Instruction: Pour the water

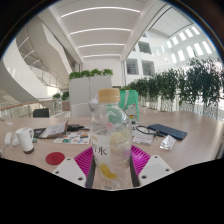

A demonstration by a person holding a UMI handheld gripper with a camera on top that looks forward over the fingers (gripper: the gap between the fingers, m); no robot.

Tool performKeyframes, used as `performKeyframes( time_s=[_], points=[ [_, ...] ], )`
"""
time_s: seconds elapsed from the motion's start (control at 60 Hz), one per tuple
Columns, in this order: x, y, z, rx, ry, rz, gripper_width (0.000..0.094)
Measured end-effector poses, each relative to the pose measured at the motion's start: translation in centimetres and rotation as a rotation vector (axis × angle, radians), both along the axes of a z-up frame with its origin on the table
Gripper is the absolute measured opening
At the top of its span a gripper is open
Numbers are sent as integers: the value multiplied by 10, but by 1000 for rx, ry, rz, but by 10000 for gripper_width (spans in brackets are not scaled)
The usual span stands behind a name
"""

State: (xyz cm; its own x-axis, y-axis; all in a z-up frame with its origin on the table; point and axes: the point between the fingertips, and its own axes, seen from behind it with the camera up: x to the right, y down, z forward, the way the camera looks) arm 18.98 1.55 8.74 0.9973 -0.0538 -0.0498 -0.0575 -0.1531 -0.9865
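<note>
The gripper (pixel 111 163) holds a clear bottle (pixel 110 140) upright between its fingers, both magenta pads (pixel 82 156) pressing on its sides. The bottle has a tan cap (pixel 108 96), a white label with dark print, and something yellow showing through near its base. It fills the middle of the view, lifted above the table (pixel 190 140).

At 9 o'clock from the bottle a white cup (pixel 25 139) stands on the table, with a red lid (pixel 54 158) lying nearer, at about 8 o'clock. At 2 o'clock a dark flat case (pixel 170 131) lies on the tabletop, a small white item (pixel 167 143) just beside it. Behind the bottle at 1 o'clock a green chair (pixel 128 101) shows partly. At 10 o'clock papers and dark objects (pixel 55 128) clutter the table; what they are I cannot tell.

Beyond the table, at 12 o'clock, a planter with plants (pixel 90 78) stands in a bright hall, and a row of trees (pixel 180 85) runs off at 2 o'clock beneath long ceiling lights (pixel 95 30).
</note>
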Motion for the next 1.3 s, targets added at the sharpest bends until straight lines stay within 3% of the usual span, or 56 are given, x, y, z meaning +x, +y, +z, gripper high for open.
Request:
performKeyframes(
  time_s=[0.133,0.267,0.35,0.6,0.717,0.817,0.917,1.017,1.05,1.15,1.3],
  points=[
    [-8,3,-4,-14,41,18,485],
    [-6,7,-8,-83,40,-14,357],
    [-10,7,-3,-128,18,-19,357],
    [-73,31,160,-28,-359,3,357],
    [-142,47,190,-18,-660,29,356],
    [-205,68,171,-70,-1042,57,355],
    [-252,89,134,-115,-1436,135,356],
    [-271,97,113,-189,-1770,162,355],
    [-268,104,114,-219,-1879,214,357],
    [-284,107,114,-221,-2191,285,356],
    [-291,118,116,-273,-2364,322,360]
  ],
)
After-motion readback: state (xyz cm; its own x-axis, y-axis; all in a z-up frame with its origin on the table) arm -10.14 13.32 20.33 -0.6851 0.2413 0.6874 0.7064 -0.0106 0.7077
